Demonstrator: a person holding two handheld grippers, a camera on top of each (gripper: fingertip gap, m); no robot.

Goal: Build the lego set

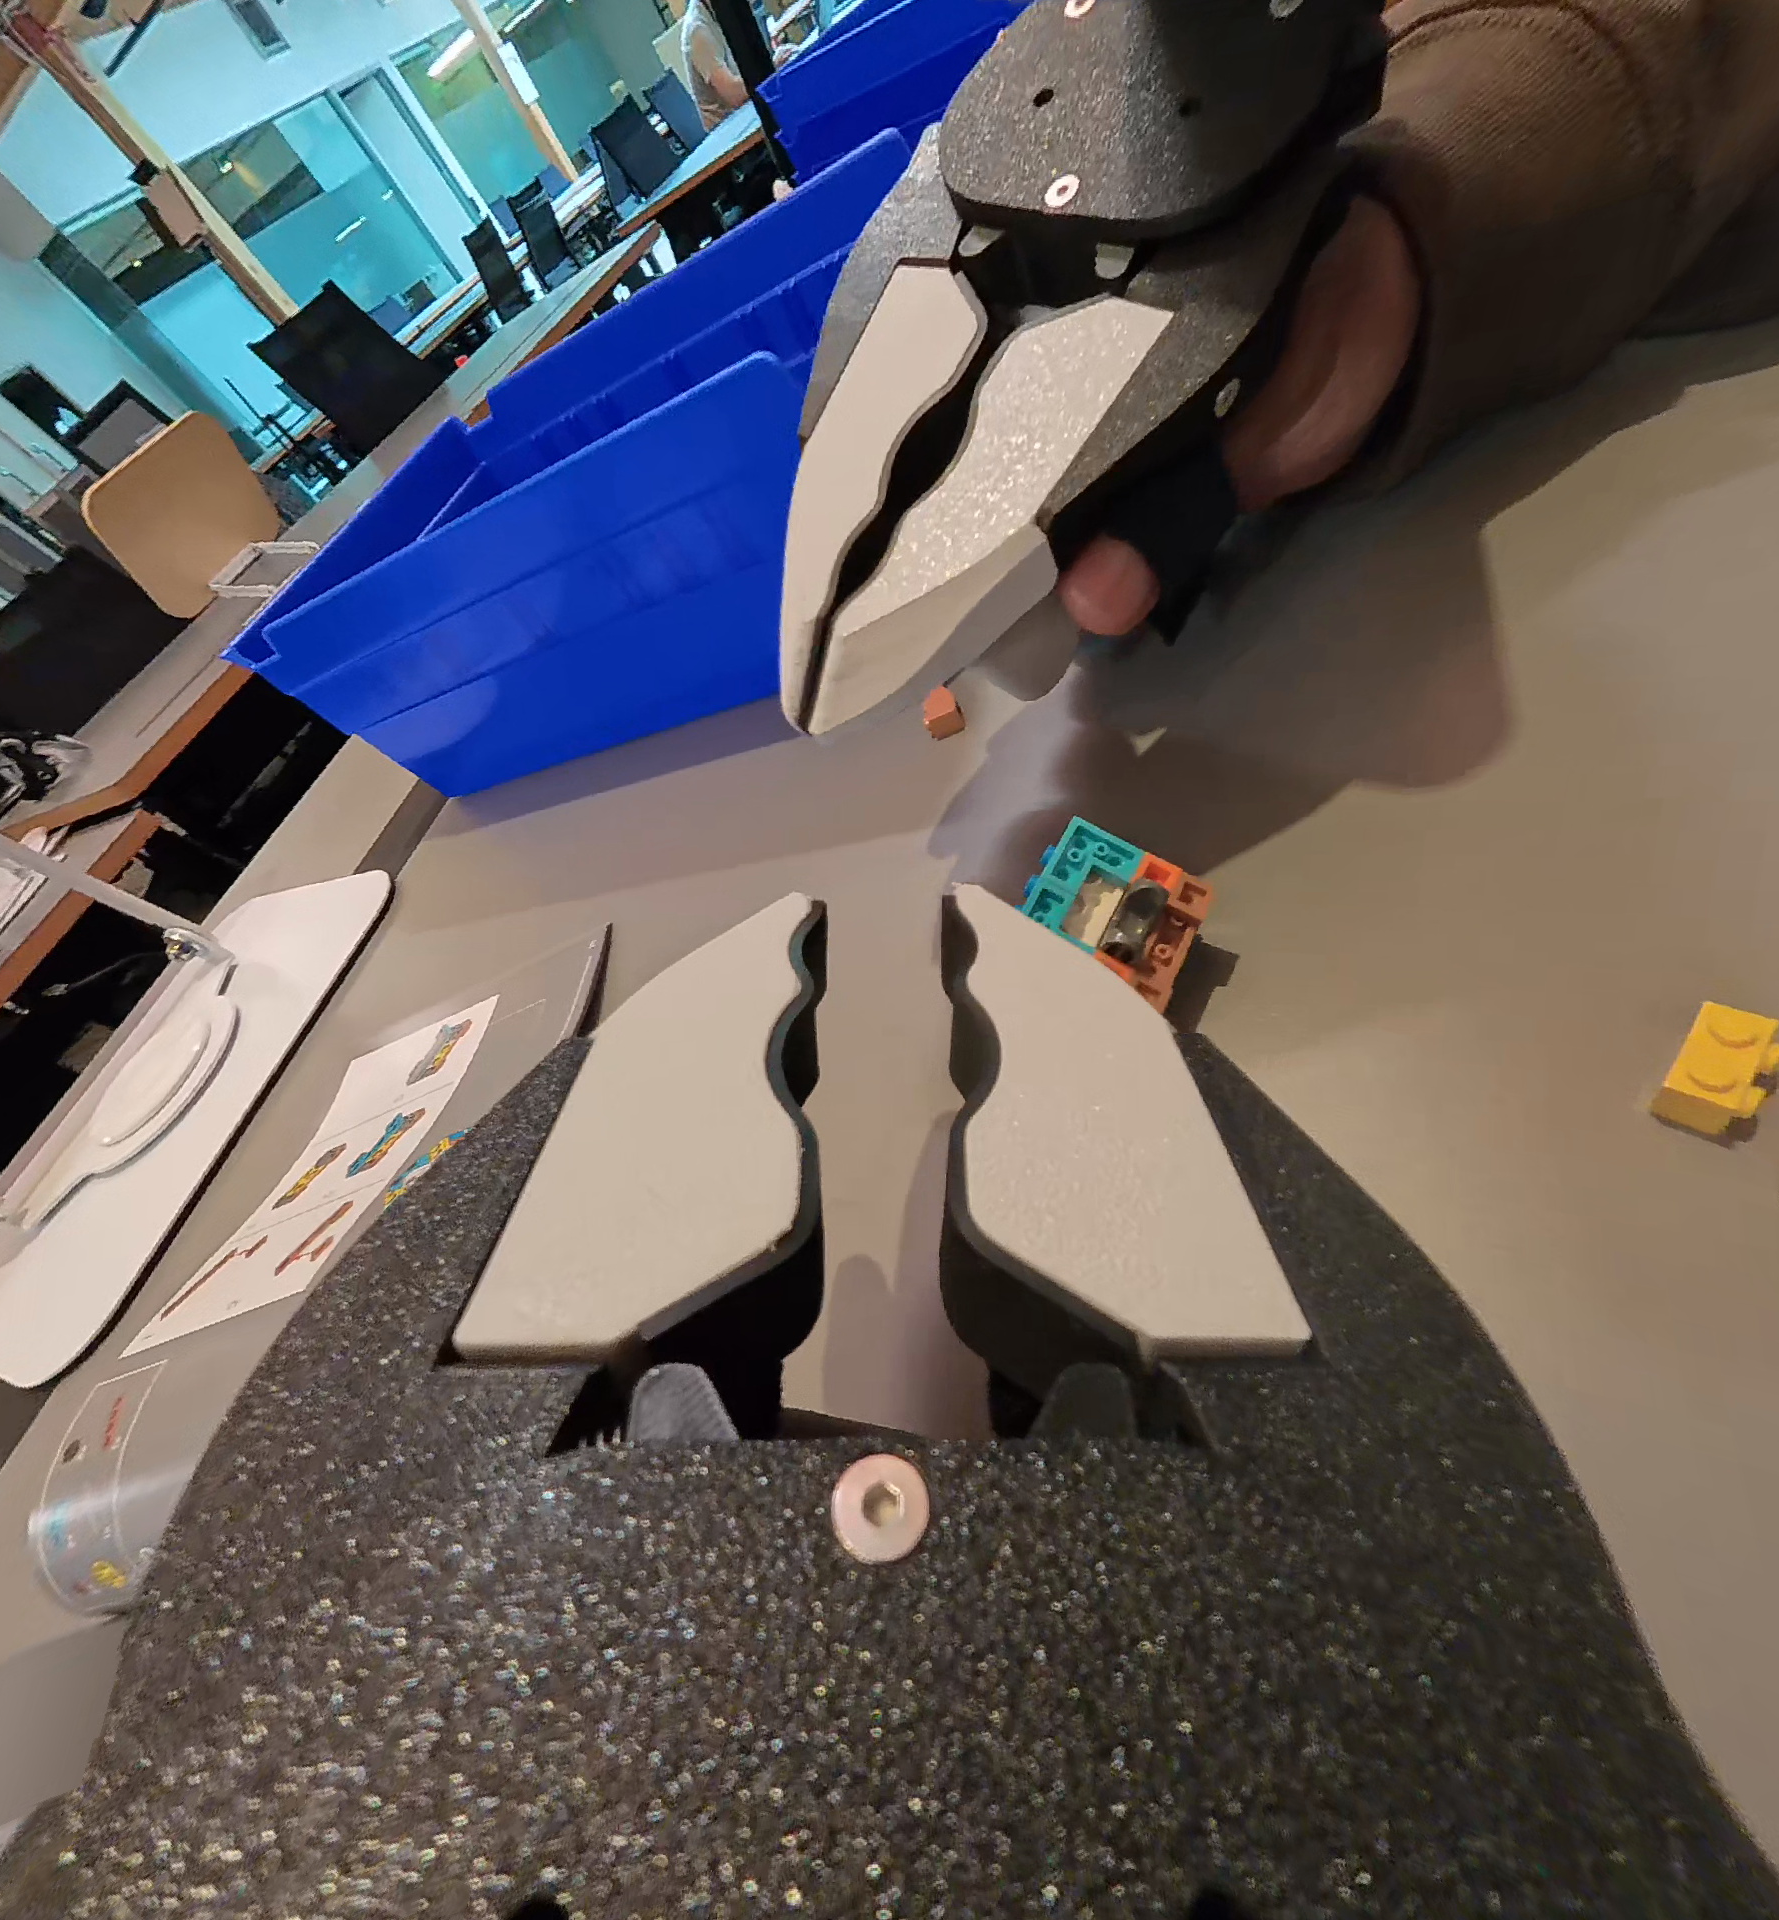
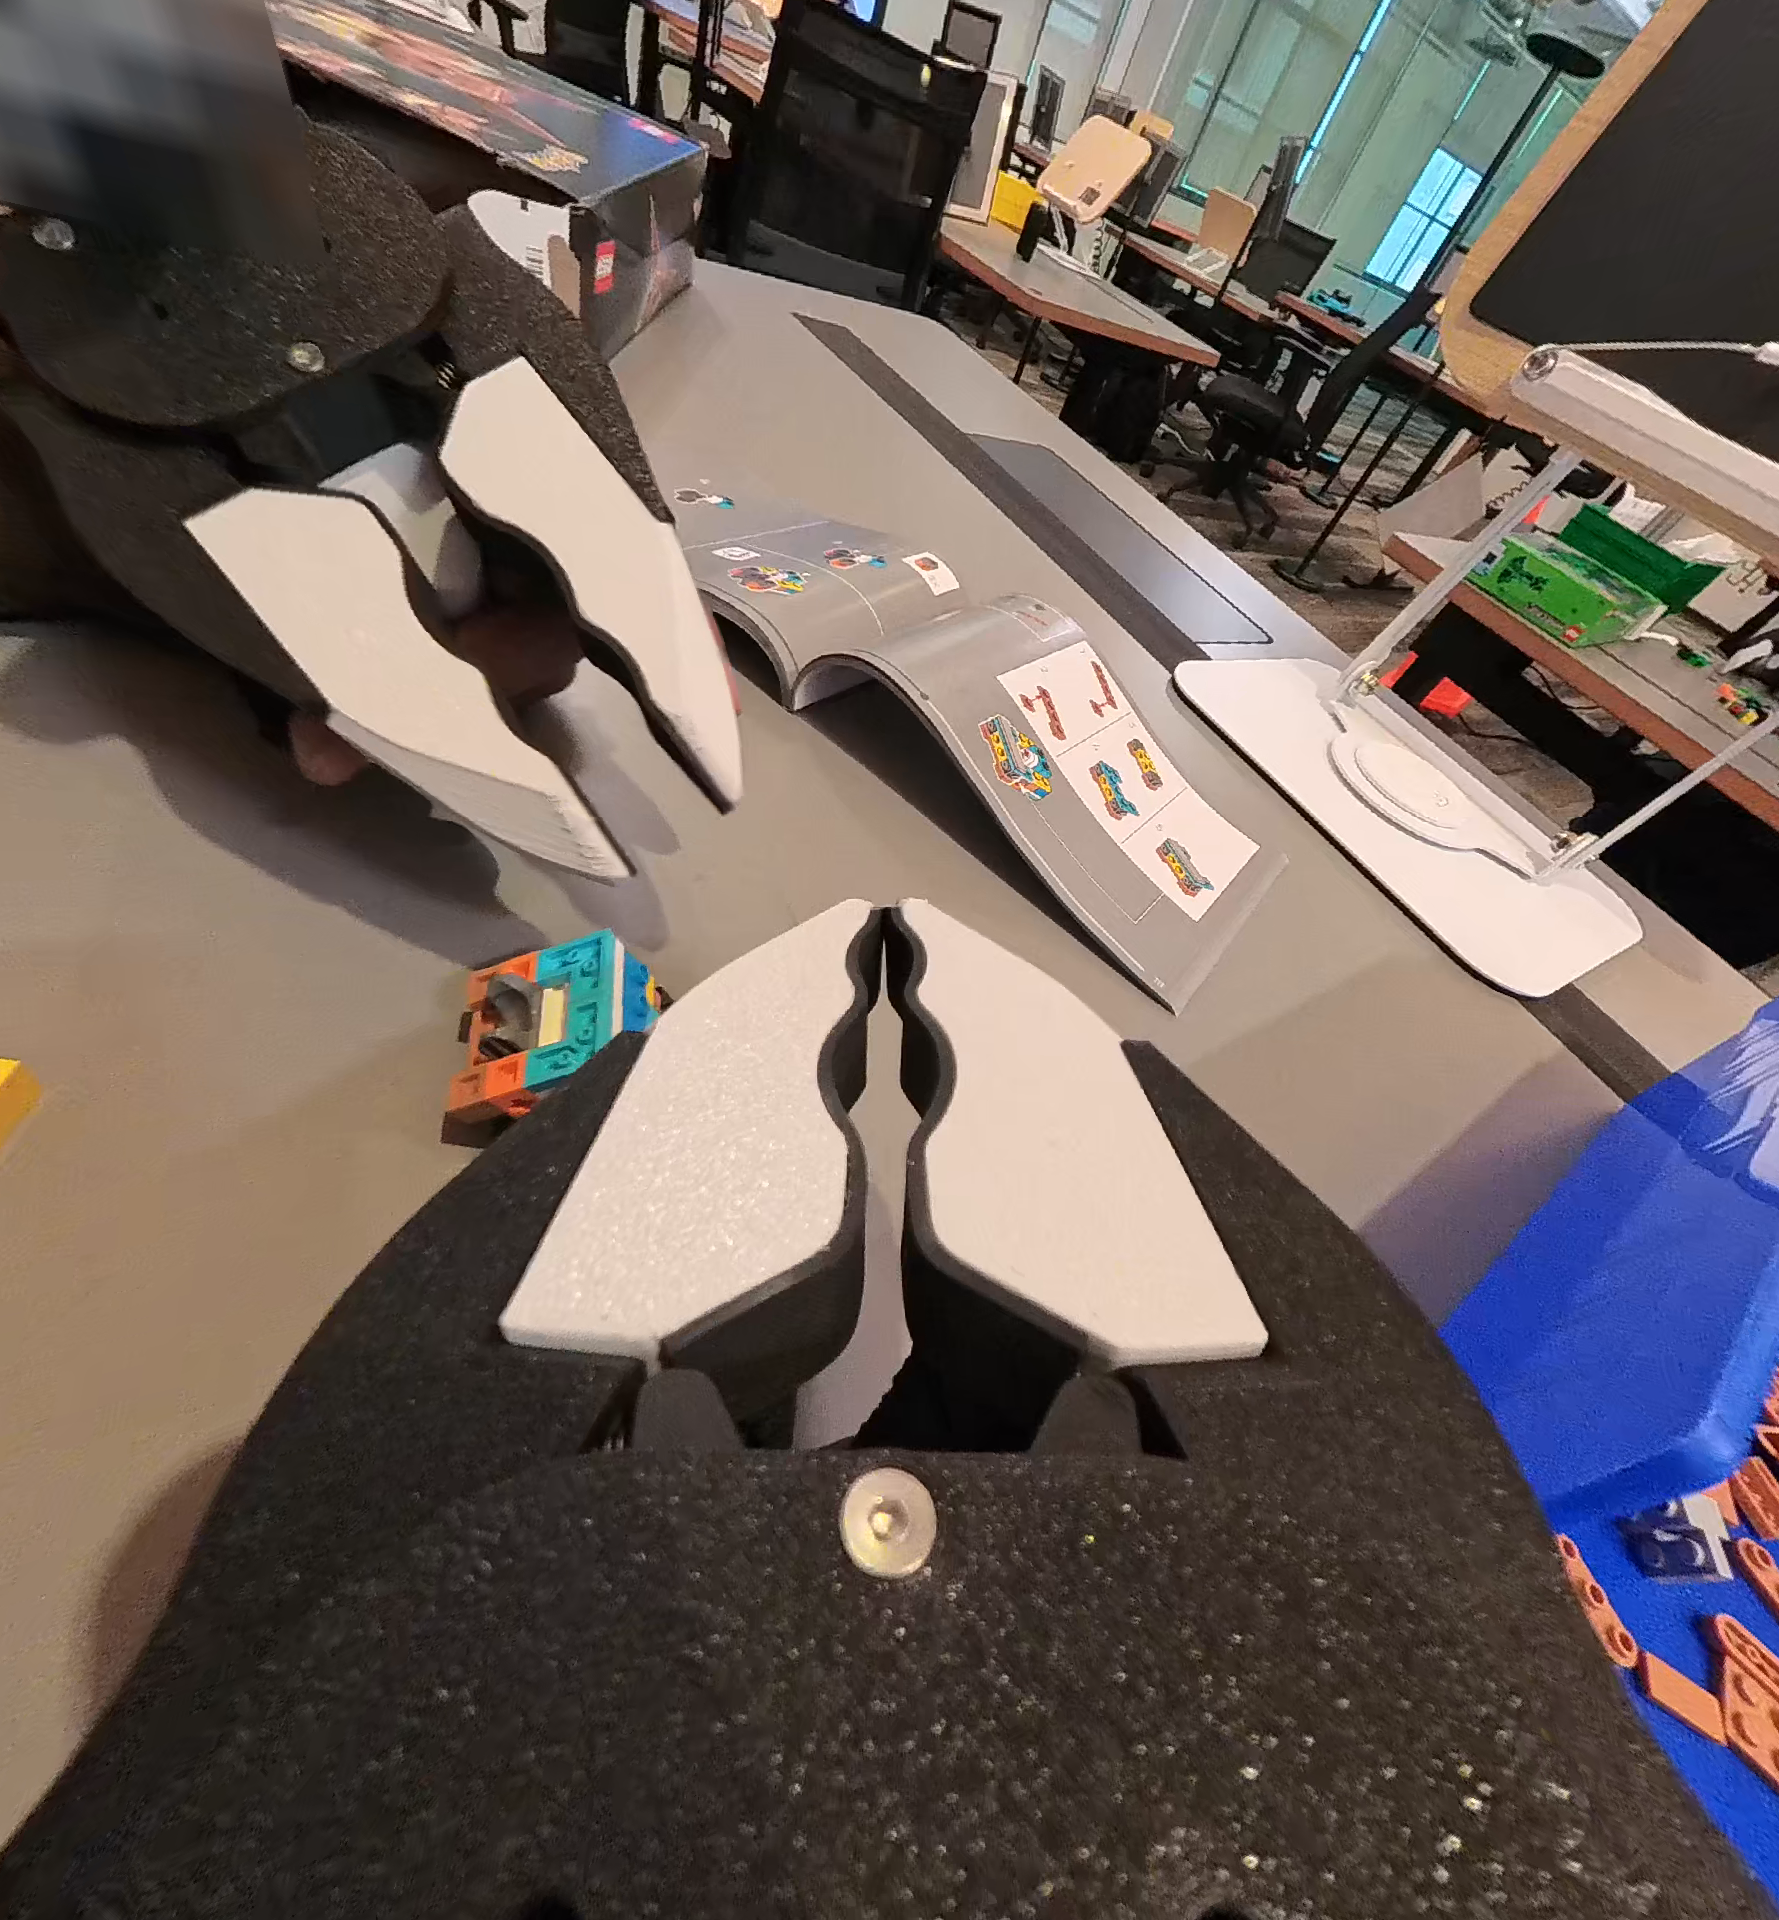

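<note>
With our right gripper (image 2: 883, 920) pinched on a tiny brown piece (image 1: 942, 715) and left gripper (image 1: 883, 914) spread empty, we judge seating it on the teal-orange model (image 1: 1113, 914) comes next.

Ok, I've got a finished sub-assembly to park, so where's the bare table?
Bare grey table lies between the teal-orange build and the yellow brick, and also between the booklet and the blue bin. It is crowded inside that bin, which is full of brown pieces.

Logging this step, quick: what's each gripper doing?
Left gripper: open, empty.
Right gripper: closed; small brown piece beside its fingers, hold unclear.
</note>
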